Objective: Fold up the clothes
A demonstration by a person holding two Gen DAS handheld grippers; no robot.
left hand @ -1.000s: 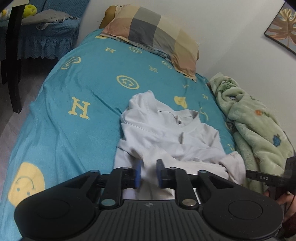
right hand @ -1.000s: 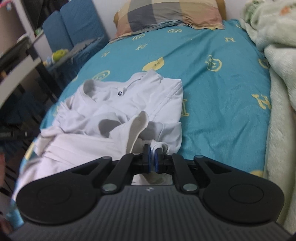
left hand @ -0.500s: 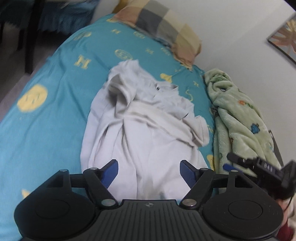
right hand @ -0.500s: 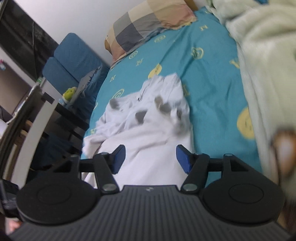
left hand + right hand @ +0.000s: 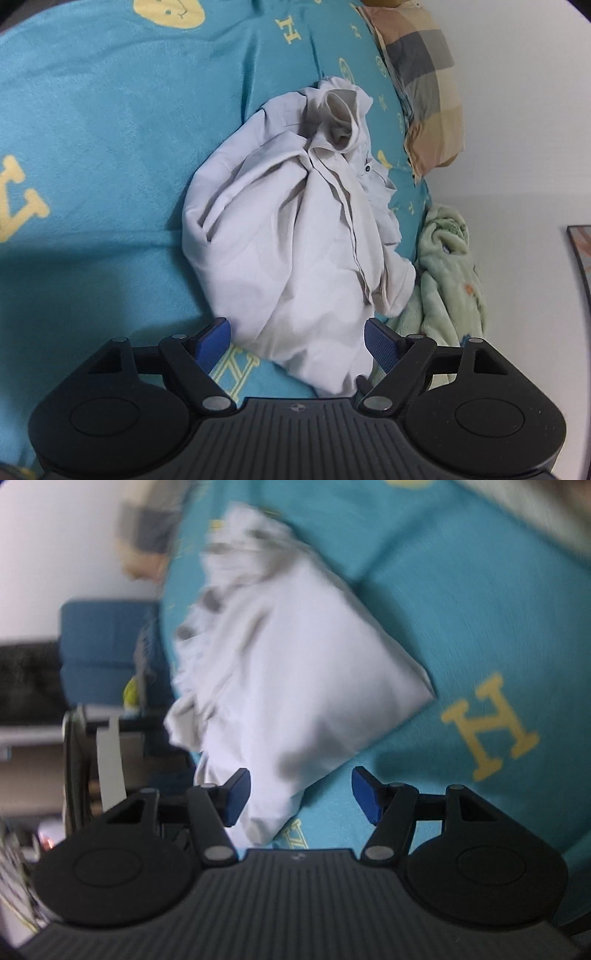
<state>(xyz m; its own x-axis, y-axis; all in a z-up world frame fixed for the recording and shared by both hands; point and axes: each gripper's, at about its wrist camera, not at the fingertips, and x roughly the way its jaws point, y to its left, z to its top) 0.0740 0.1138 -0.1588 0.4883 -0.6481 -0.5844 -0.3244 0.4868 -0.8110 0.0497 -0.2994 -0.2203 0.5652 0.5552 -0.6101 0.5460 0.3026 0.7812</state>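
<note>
A white shirt (image 5: 295, 236) lies crumpled in a loose heap on the teal bedsheet (image 5: 110, 147), its collar end toward the pillow. My left gripper (image 5: 297, 341) is open and empty, its blue pads on either side of the shirt's near hem, just above it. In the blurred right wrist view the same shirt (image 5: 295, 679) lies spread on the sheet. My right gripper (image 5: 299, 794) is open and empty over the shirt's near corner.
A checked pillow (image 5: 421, 77) lies at the head of the bed. A green fleece blanket (image 5: 450, 280) is bunched along the wall side. A blue chair (image 5: 103, 653) and dark furniture stand beside the bed.
Both grippers opened and let go of the shirt, which dropped onto the bed in a heap. Both grippers then swung to new angles over it; the right one is still moving.
</note>
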